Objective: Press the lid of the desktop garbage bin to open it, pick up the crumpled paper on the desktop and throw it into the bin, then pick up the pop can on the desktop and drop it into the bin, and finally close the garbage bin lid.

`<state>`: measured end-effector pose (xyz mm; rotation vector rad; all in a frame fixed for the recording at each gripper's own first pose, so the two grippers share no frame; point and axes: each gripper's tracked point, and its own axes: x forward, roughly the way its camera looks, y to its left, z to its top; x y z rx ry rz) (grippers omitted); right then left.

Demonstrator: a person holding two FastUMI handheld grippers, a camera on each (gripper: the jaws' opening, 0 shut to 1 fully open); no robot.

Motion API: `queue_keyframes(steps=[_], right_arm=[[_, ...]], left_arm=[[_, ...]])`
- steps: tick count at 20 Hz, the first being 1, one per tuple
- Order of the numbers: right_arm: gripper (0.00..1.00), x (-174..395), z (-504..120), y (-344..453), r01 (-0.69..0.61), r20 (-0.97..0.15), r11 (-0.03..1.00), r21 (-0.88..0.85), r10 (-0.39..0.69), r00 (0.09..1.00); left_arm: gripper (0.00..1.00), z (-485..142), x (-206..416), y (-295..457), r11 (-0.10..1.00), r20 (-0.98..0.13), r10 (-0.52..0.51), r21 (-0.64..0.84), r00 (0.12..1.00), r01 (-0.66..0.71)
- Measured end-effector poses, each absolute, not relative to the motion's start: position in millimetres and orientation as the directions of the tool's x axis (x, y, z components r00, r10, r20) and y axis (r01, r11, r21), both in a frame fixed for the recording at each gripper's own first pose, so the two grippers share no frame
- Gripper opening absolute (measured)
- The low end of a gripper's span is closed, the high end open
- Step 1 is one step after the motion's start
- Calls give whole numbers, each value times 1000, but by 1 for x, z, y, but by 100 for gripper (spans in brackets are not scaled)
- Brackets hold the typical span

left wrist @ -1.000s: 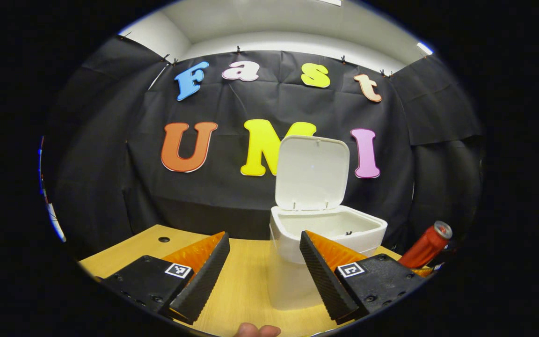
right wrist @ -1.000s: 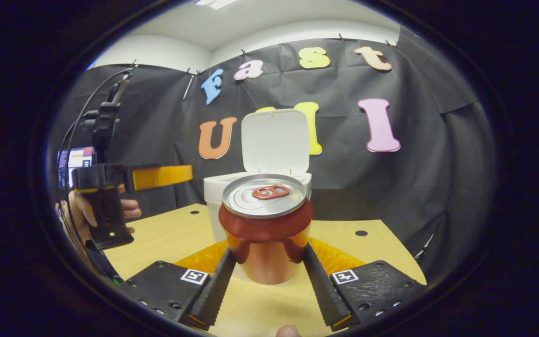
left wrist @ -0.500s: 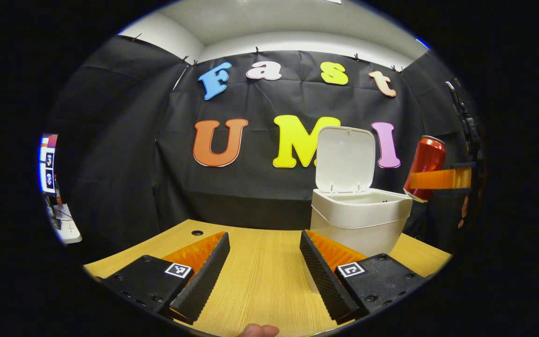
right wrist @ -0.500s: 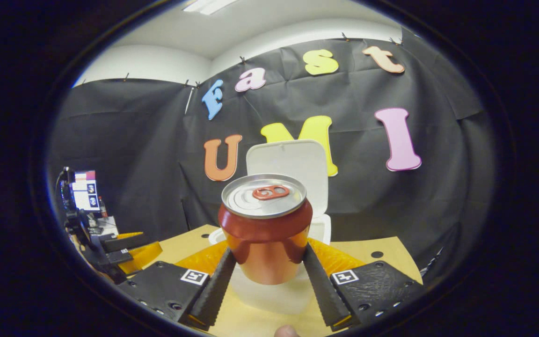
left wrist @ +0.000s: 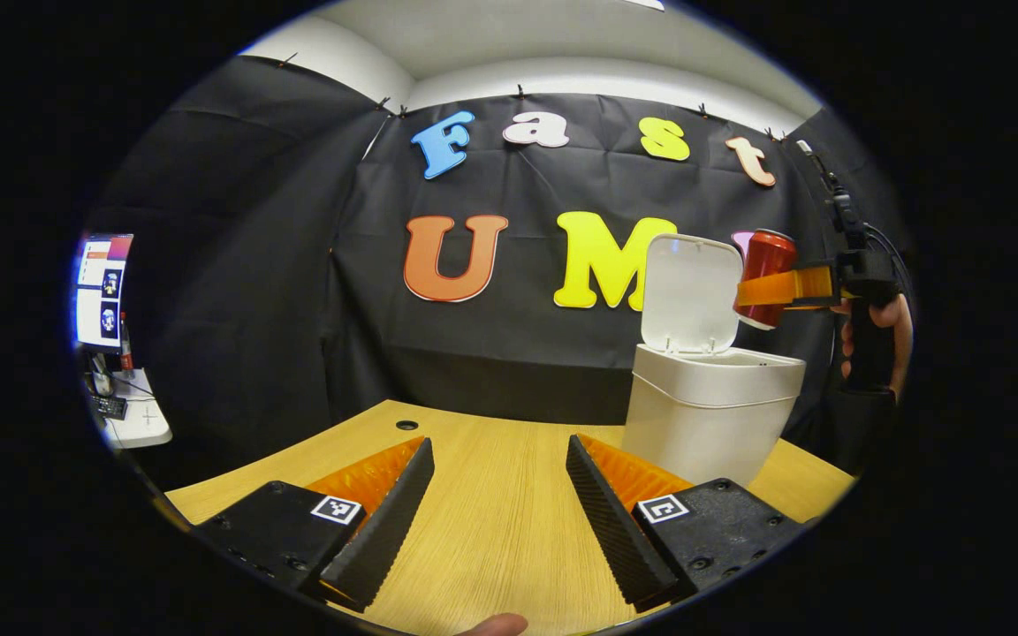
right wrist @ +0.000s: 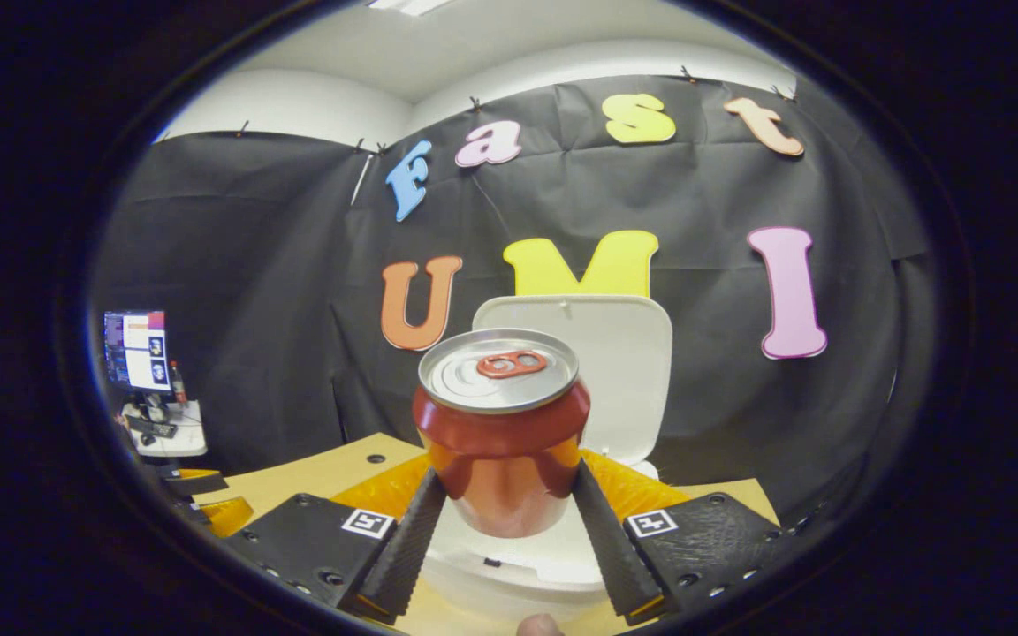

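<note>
Right gripper (right wrist: 502, 508) clamps a smooth red metal can (right wrist: 500, 433) at frame centre above the open white plastic bin (right wrist: 518, 565) (lid (right wrist: 624, 371) upright); left gripper (left wrist: 496, 495) spread wide, holding nothing

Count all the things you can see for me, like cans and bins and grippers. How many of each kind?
Pop can: 1
Garbage bin with its lid up: 1
Grippers: 2, the left gripper and the right gripper
Desk: 1
Screen: 1
Total: 6
</note>
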<state>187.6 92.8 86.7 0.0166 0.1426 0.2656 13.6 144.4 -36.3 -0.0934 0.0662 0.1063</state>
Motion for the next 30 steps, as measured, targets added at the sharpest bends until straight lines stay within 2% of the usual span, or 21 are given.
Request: queue_keyframes(steps=[6,13,16,19,23,28,30], right_arm=[[81,230,65,104,-242,-236,970,21,240,942],[82,246,44,109,-228,-327,973,34,227,917],[82,245,49,105,-197,-321,980,22,193,927],[98,240,66,108,-198,-277,980,-3,189,942],[95,237,81,109,-186,-224,982,-24,176,959],[98,225,106,113,-175,-144,984,-23,170,975],[95,220,118,112,-155,-110,987,-31,151,982]], left_arm=[[98,-35,4,155,989,-72,121,-76,990,-127],[98,-36,0,155,992,-78,112,-56,991,-116],[98,-36,-3,160,991,-69,114,-66,991,-119],[98,-44,-4,163,989,-87,119,-77,989,-126],[98,-48,-8,164,987,-96,125,-90,988,-134],[97,-51,-11,164,988,-93,124,-79,988,-131],[98,-55,-12,162,990,-96,113,-69,989,-120]])
